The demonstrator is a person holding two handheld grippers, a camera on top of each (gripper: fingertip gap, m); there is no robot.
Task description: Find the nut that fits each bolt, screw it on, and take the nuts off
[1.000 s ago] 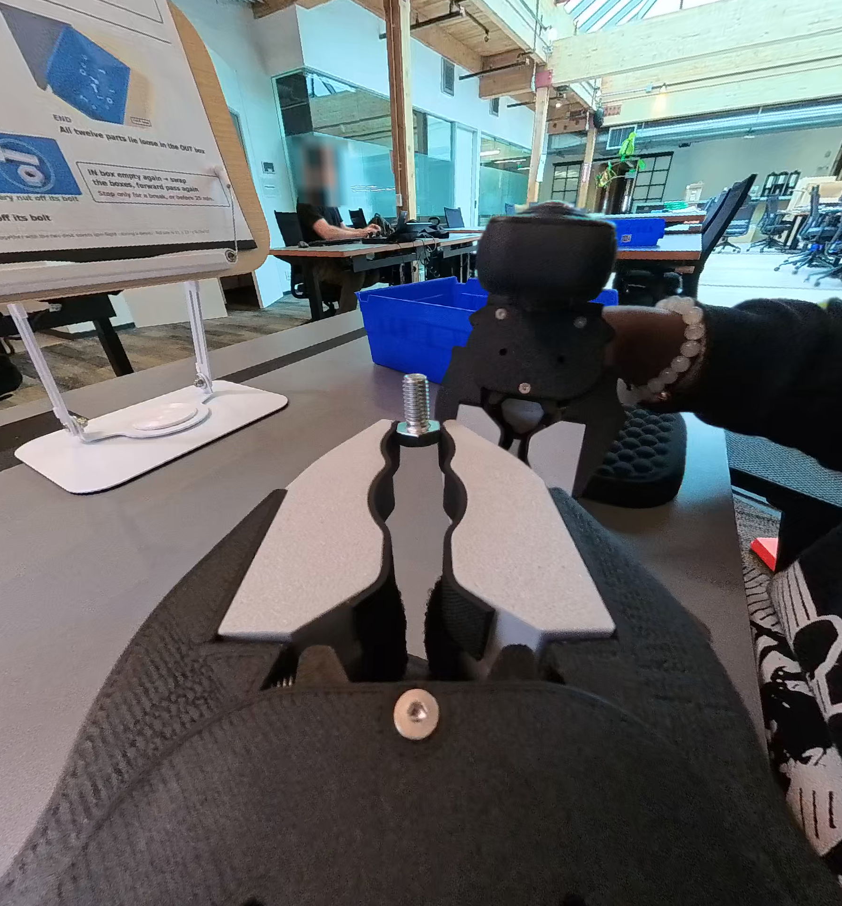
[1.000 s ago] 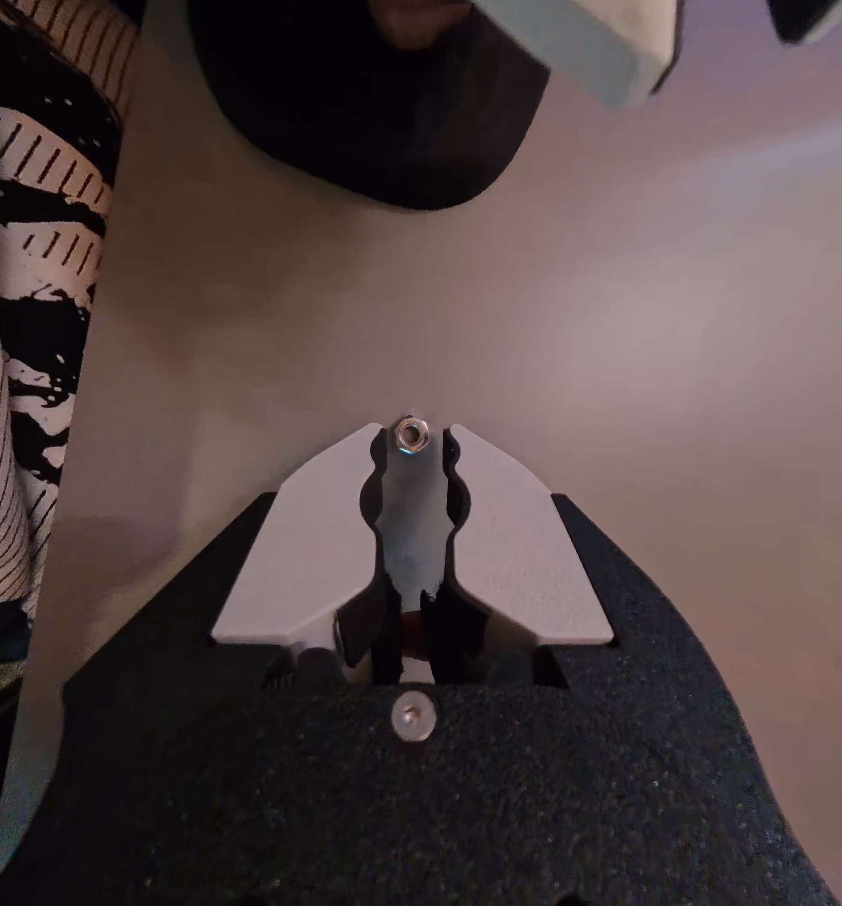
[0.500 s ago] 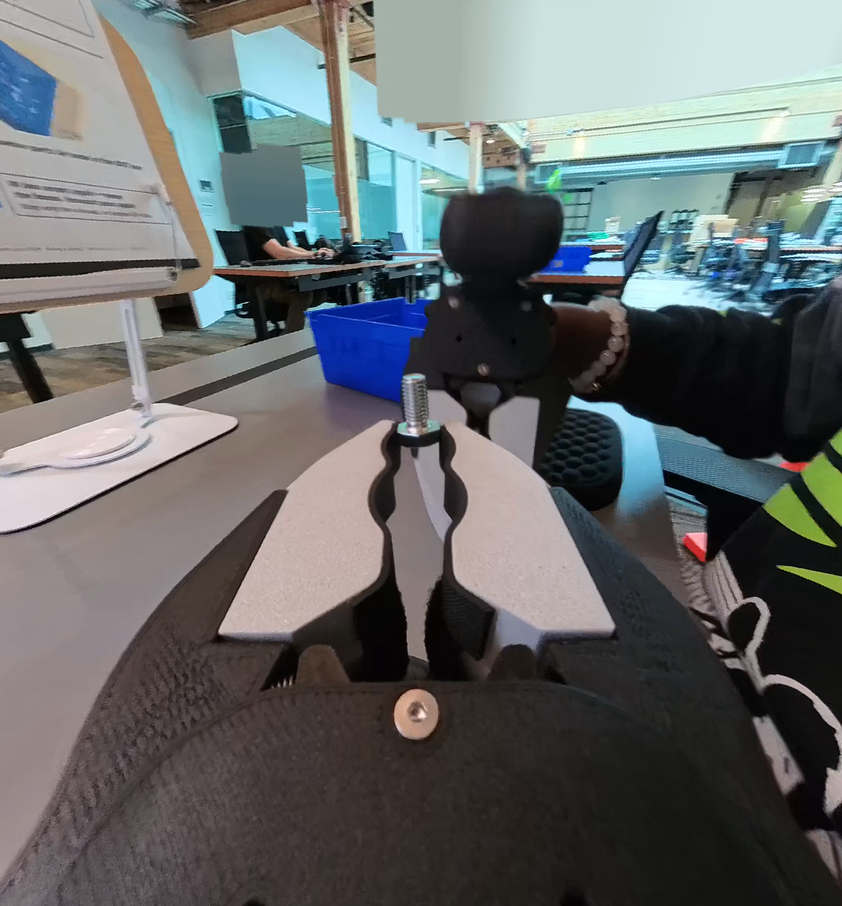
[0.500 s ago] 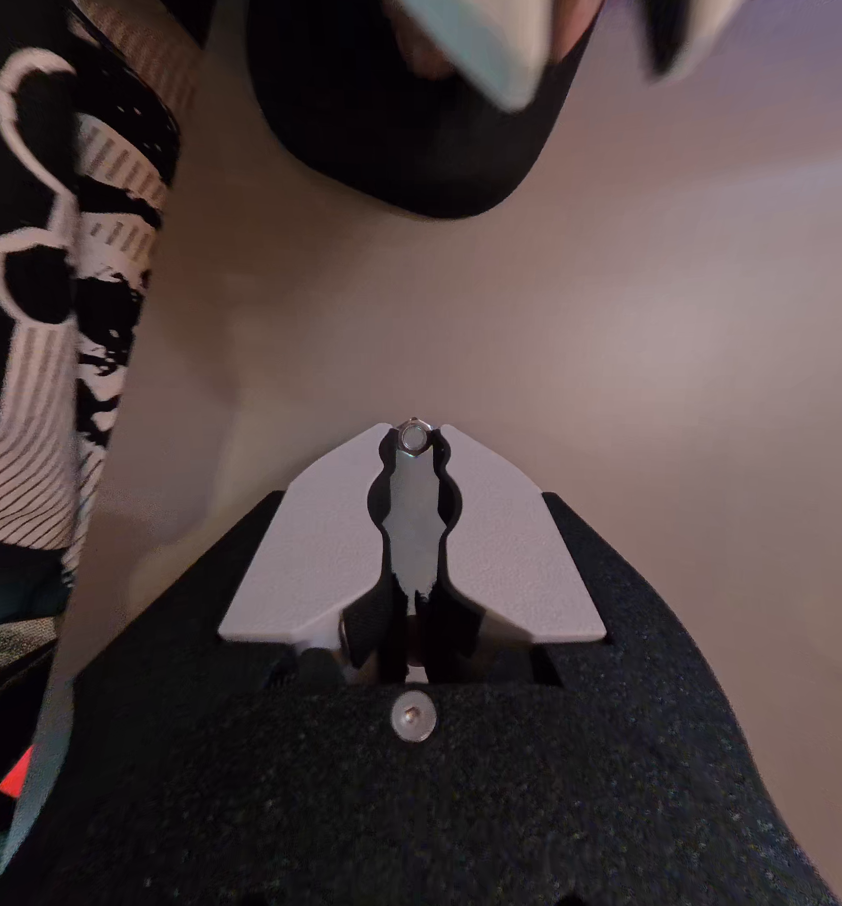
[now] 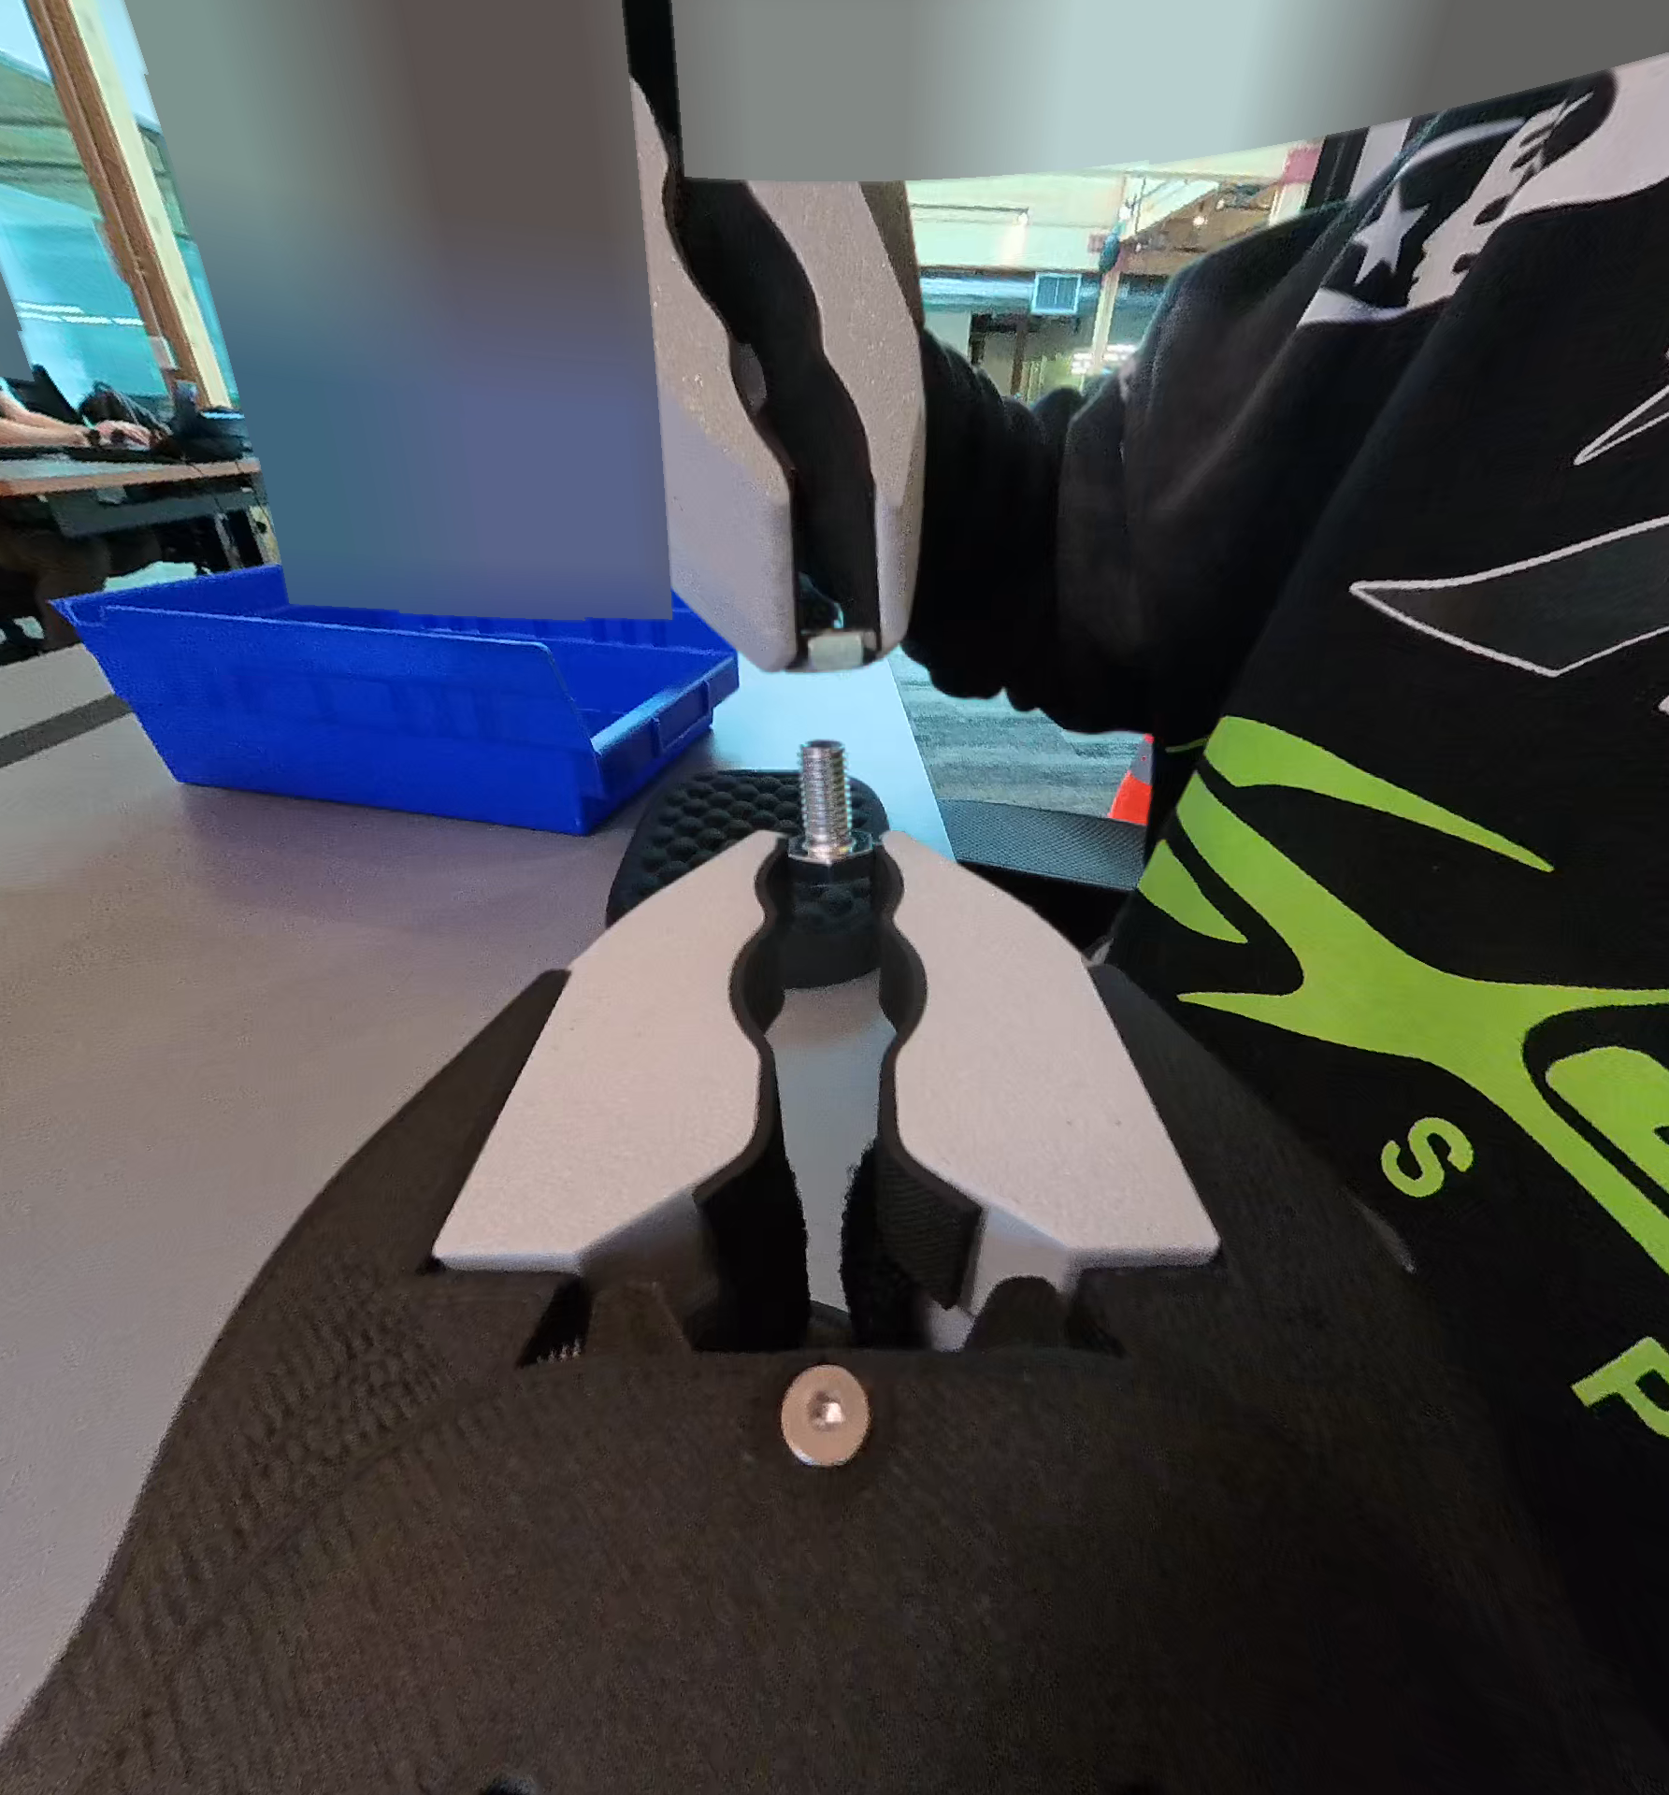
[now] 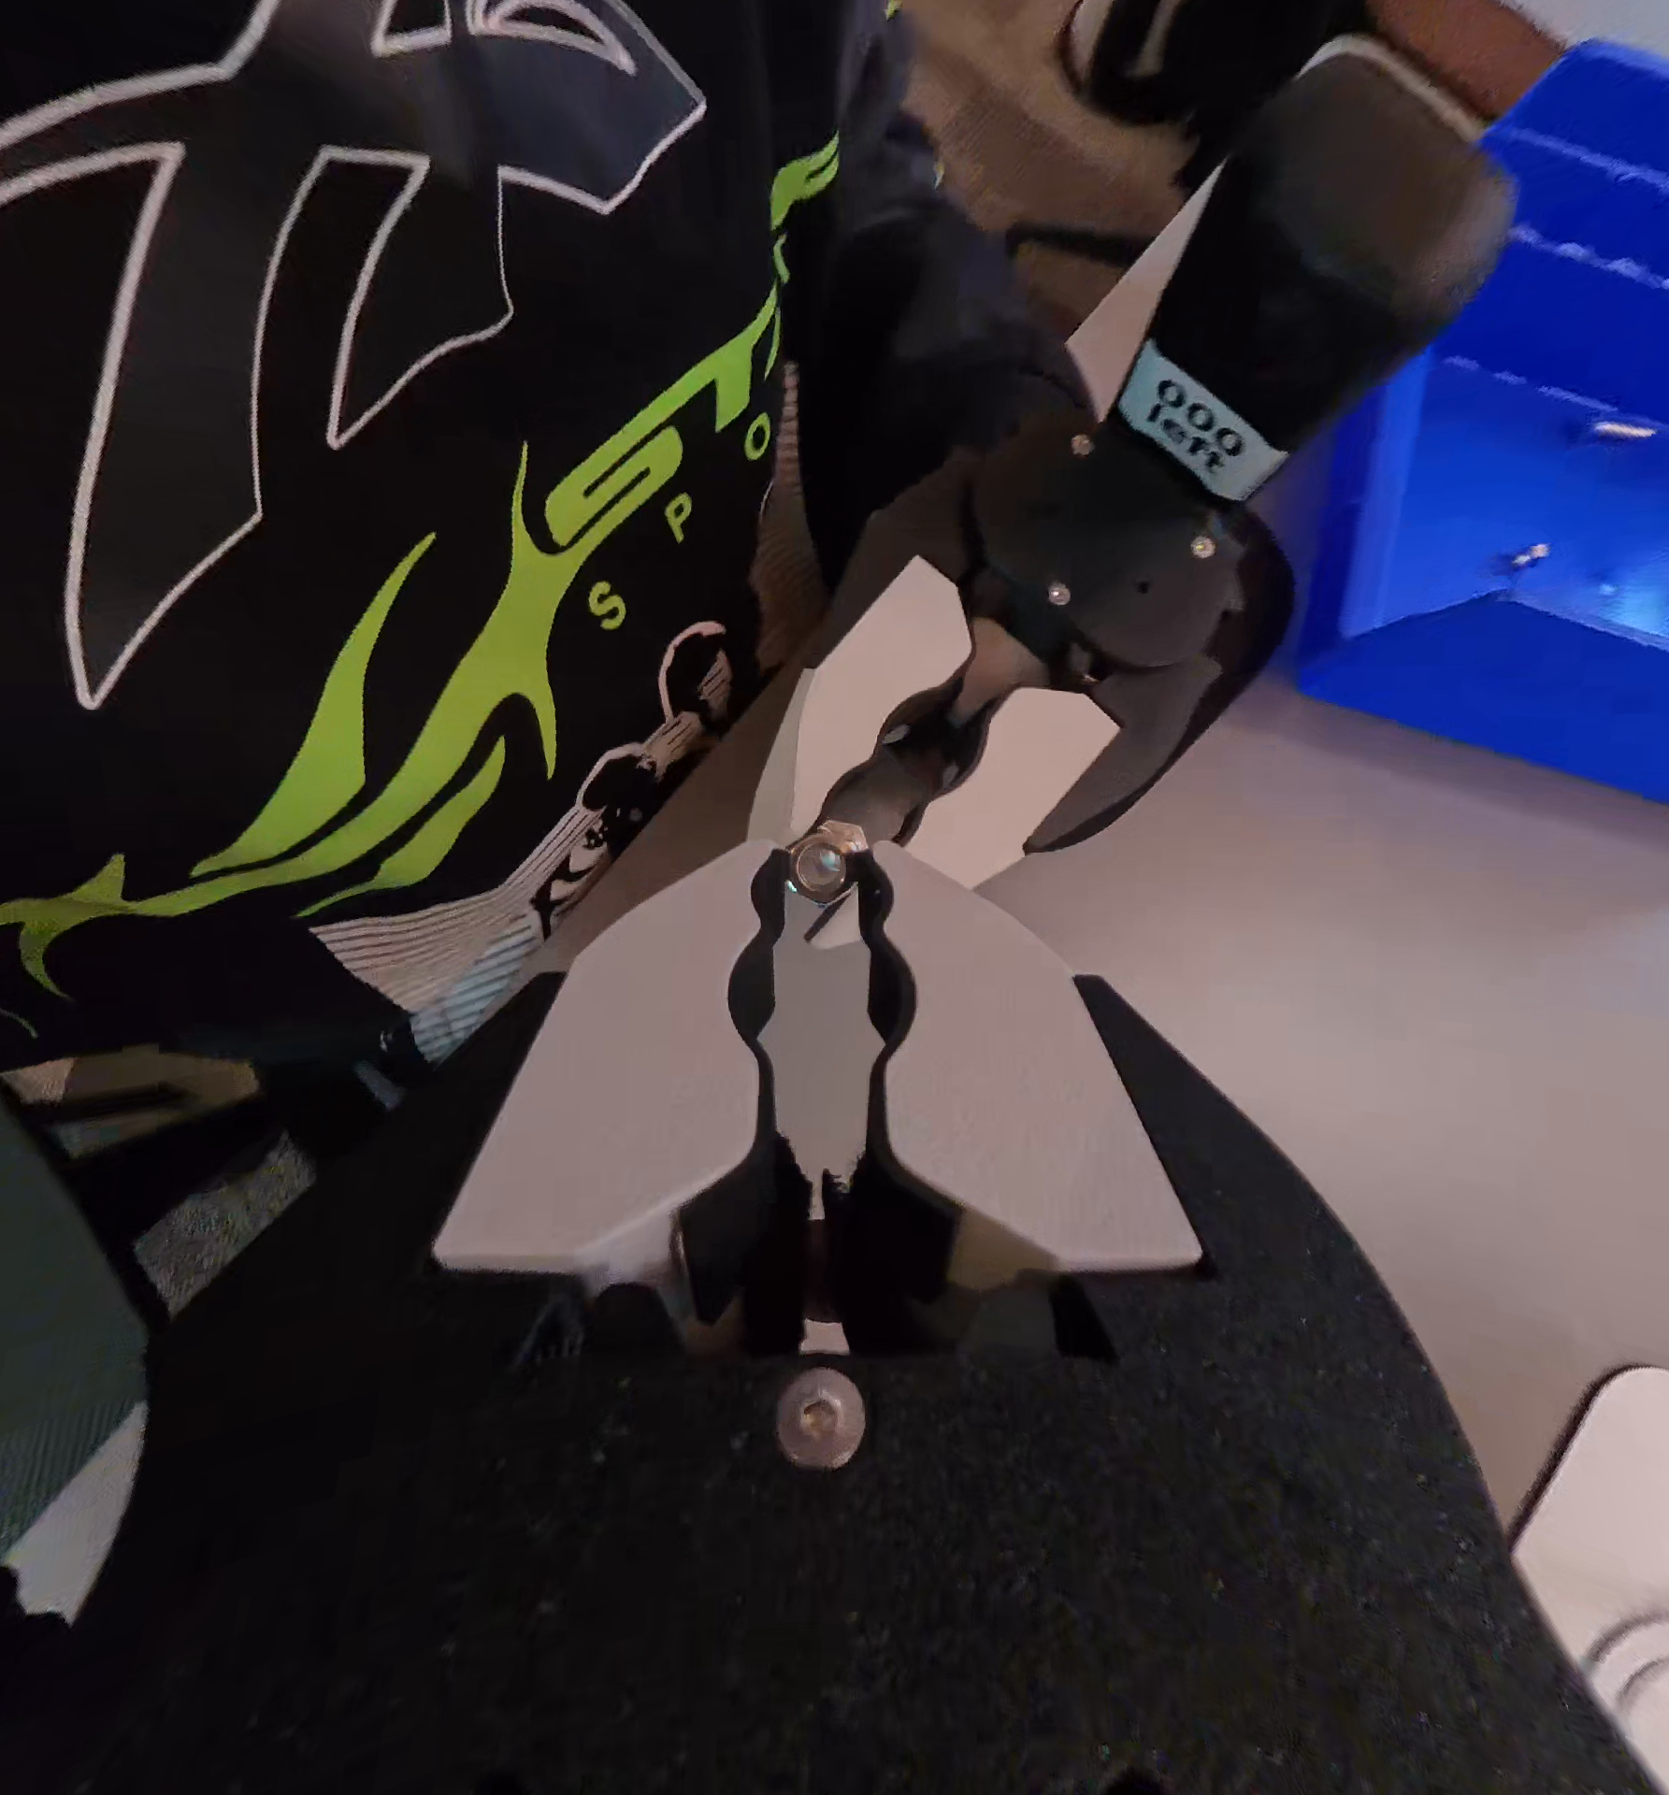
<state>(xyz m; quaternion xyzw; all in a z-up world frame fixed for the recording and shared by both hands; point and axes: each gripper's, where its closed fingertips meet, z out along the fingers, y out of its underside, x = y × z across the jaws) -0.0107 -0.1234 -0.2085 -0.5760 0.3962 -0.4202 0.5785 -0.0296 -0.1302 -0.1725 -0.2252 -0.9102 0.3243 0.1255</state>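
My left gripper (image 5: 827, 857) is shut on the head of a silver bolt (image 5: 822, 798), which stands upright with its thread pointing up. My right gripper (image 5: 838, 653) hangs point-down straight above it, shut on a small silver nut (image 5: 840, 653), with a short gap between nut and bolt tip. In the right wrist view my right gripper (image 6: 820, 864) holds the nut (image 6: 818, 863) at its fingertips, and through the nut's hole the bolt end shows. The left gripper (image 6: 918, 753) lies just beyond it there.
A blue bin (image 5: 403, 694) stands on the grey table (image 5: 179, 971) at the back left; it also shows in the right wrist view (image 6: 1568, 544). A black honeycomb pad (image 5: 704, 826) lies behind the bolt. The person's black and green shirt (image 5: 1442, 874) fills the right side. A white stand base (image 6: 1646, 1574) is at lower right. The left gripper's tips are roughly 4 cm from the right gripper's.
My right gripper with the nut has risen and swung over the bolt, now pointing down at it. My left gripper has turned right, towards the person, with the bolt held upright.
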